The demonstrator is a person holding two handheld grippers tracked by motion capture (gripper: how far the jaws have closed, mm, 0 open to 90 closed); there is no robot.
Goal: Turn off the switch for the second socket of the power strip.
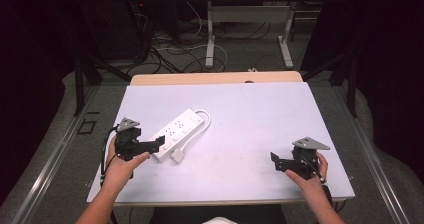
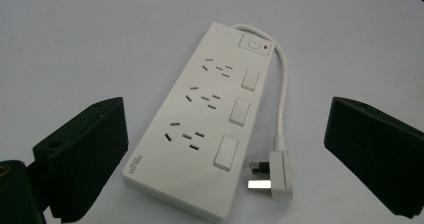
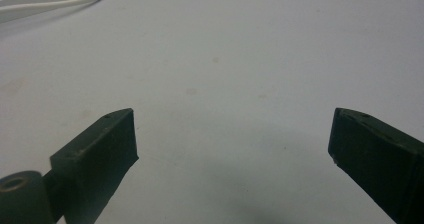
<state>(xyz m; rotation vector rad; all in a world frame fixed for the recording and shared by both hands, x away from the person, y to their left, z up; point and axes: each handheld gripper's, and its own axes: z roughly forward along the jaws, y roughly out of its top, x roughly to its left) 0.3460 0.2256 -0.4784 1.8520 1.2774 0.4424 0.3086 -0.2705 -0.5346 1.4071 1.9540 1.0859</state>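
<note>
White tabletop (image 1: 260, 129) fills the centre of the high view; cables lie on the floor in the upper frame beyond it.

Left of frame: the left hand-held gripper (image 1: 159, 142) is at the near end of a white power strip (image 1: 179, 129), jaws apart and holding nothing. In the left gripper view the power strip (image 2: 200, 129) lies between the two jaws, its three switches (image 2: 239, 112) along one side, its cord (image 2: 283, 91) looping back to the plug (image 2: 272, 176), which lies loose just beside the strip's near corner.

Right of frame: the right hand-held gripper (image 1: 274, 161) is well apart from the strip, jaws apart over bare tabletop.

Risk, as judged: jaws that close here could catch the plug or cord with the strip, or press a switch; a grasp at one end could let the strip swing.
</note>
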